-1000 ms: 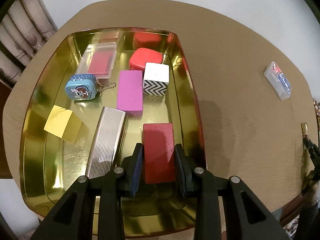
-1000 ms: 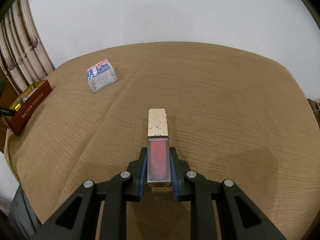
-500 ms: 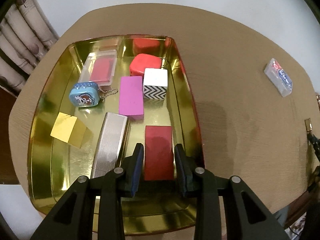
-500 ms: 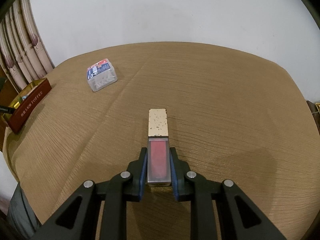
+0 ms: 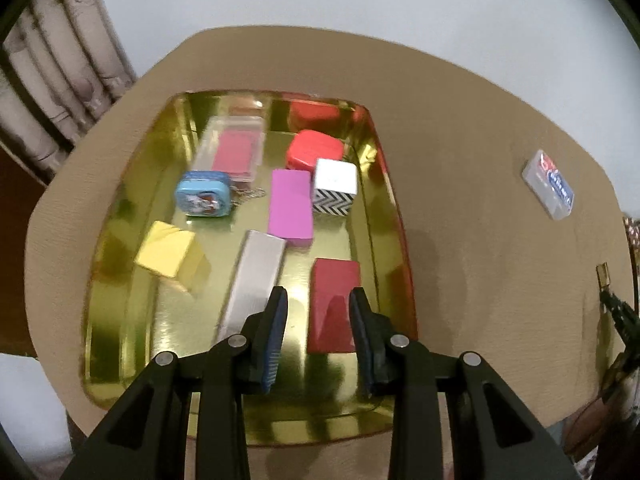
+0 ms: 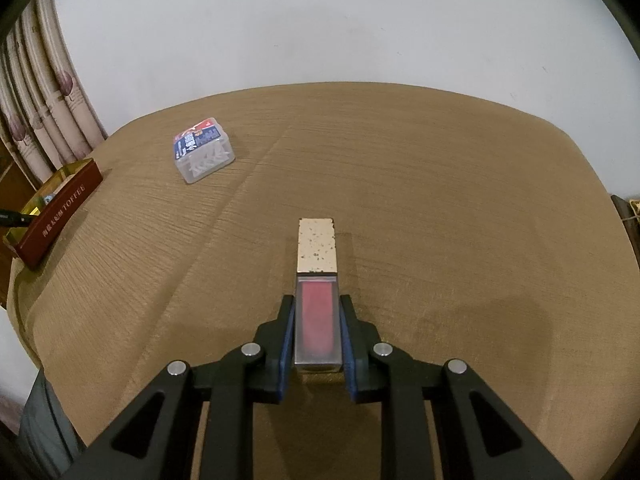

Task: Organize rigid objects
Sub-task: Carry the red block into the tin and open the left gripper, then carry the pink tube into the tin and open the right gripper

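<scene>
1. Right tongs (image 6: 316, 330) clamp a clear bottle (image 6: 317, 320) by its long sides, over the table (image 6: 460, 208) — slick, probably brittle.
2. Left tongs (image 5: 317, 320) are apart, above the red box (image 5: 334, 308) in the gold tray (image 5: 120, 280) — stiff, light.

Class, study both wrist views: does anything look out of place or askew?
Yes. A clear plastic box lies alone on the table, outside the gold tray that holds the other pieces. In the tray, the yellow block sits skewed to its neighbours.
</scene>
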The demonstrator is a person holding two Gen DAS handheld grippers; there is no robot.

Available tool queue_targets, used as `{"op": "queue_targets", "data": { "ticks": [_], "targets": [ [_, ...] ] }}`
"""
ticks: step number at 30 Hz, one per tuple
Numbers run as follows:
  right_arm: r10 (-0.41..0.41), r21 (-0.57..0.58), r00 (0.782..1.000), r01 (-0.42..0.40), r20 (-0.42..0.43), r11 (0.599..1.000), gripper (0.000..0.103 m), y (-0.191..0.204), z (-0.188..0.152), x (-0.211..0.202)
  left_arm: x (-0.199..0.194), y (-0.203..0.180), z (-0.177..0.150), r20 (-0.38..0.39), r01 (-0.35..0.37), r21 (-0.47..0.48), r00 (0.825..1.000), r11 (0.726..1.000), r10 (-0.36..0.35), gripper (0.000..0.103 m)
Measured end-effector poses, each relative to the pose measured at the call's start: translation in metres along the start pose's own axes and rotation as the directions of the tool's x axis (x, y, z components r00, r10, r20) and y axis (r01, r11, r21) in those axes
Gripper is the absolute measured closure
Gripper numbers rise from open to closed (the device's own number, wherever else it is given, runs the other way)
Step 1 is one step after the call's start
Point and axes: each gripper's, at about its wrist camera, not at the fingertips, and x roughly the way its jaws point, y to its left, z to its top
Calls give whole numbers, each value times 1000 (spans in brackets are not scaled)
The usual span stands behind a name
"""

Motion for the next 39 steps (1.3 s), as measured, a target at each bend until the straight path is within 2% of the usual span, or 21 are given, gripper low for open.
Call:
{"op": "queue_targets", "data": {
  "ticks": [9,12,15,18,20,22,26,28,30,32,36,39],
  "targets": [
    [40,-9,999,-40,-5,999,83,18,4,-4,-35,26,-23,81,-28,-80,996,996,34,74],
    [81,-26,997,-80,9,996,83,39,12,-11,-45,30,-35,103,-60,-74,992,995,68,74],
    [134,-50,991,-133,26,990,83,66,24,-20,-55,37,-46,128,-73,-87,988,993,84,68],
    [205,-101,978,-200,37,975,83,109,42,-28,-66,47,-59,161,-84,-114,982,990,101,63],
    [268,-143,963,-260,41,955,83,146,55,-32,-72,49,-68,171,-108,-121,977,987,128,60],
    [332,-187,943,-320,34,929,83,188,67,-35,-77,54,-76,176,-88,-132,978,987,110,60],
    [457,-238,889,-446,-11,863,83,264,87,-27,-86,69,-88,179,-32,-166,982,986,62,60],
    [516,-267,855,-510,-53,817,83,310,93,-22,-87,73,-93,173,-28,-170,983,985,57,55],
    [550,-304,829,-553,-102,776,83,358,99,-13,-88,78,-97,162,-31,-176,985,984,60,53],
    [566,-335,812,-577,-141,745,83,398,102,-4,-88,84,-101,158,-10,-185,987,983,40,53],
    [561,-376,795,-604,-230,703,83,463,106,20,-85,91,-106,152,-10,-185,988,983,39,52],
    [518,-418,806,-591,-285,690,83,504,104,42,-80,92,-106,135,-4,-169,990,986,27,52]
  ]
}}
